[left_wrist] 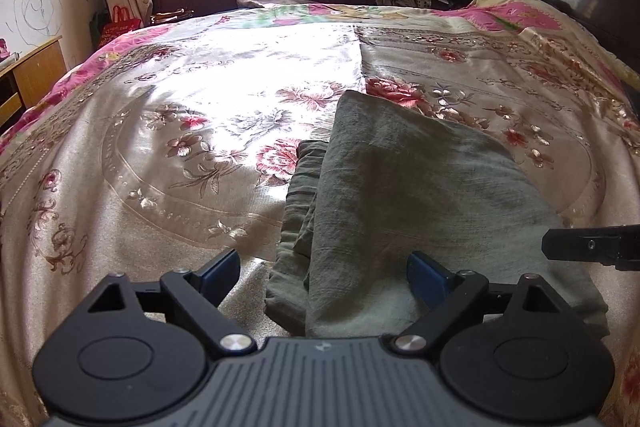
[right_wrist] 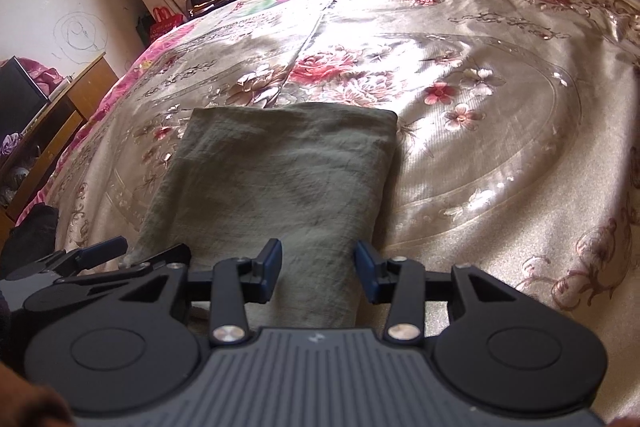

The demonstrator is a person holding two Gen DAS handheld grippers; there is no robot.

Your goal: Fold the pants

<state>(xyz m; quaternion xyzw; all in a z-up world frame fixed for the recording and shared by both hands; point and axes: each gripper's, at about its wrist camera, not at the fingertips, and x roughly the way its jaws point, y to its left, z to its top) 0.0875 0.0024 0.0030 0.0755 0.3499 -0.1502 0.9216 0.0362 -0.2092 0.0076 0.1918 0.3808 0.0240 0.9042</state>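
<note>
As both cameras look along their fingers toward the window, I log the items from left to right.

Item 1, left gripper [left_wrist: 320,277]: jaws spread wide, released, gripping nothing. Its left finger hangs over bare bedspread [left_wrist: 168,131]; its right finger sits over the near part of the pants, though I cannot tell whether it touches the cloth.

Item 2, pants [left_wrist: 408,195]: grey-green, lying on the bed as a folded stack, the top layer smooth, with the edges of lower layers showing at about 9 o'clock of the stack in the left view. The long axis runs from 6 toward 12 o'clock, away from both grippers. From the left gripper the bulk lies at roughly 1 o'clock; from the right gripper it lies straight ahead at 12 o'clock.

Item 3, right gripper [right_wrist: 318,269]: jaws parted, less widely than the left pair, unclenched and empty. Both fingers [right_wrist: 270,263] stand over the near end of the pants [right_wrist: 276,179], straddling its right half; contact not determinable.

Assessment: I judge the right gripper better centred on the near edge, the left offset toward the stack's left border. If another fold is wanted, it would likely carry the near edge toward 12 o'clock, both grippers pinching the near corners. The exposed lower layers at the left may slip apart.
</note>
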